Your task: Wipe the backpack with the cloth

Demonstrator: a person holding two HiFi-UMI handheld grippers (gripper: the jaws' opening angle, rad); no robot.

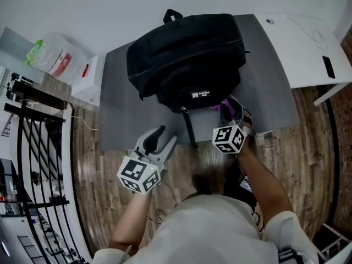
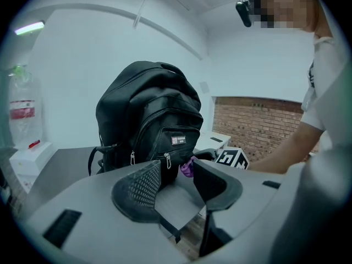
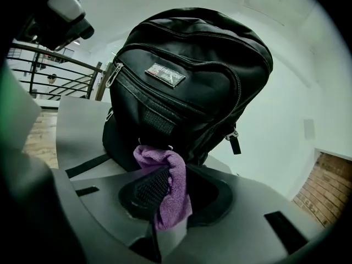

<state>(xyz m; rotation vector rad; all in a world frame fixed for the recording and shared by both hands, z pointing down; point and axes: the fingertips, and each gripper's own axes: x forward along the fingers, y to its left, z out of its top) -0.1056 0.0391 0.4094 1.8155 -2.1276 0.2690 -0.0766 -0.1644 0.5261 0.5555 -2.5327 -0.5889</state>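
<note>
Backpack, black, stands upright on the grey counter, its front pocket turned toward the person; right gripper has its fingers clamped on a purple cloth, whose bunched top presses against the lower front of the backpack near its base; left gripper hovers over the counter's near edge, left of the bag's dangling strap; its fingers stand apart with nothing between them, clear of the backpack.
</note>
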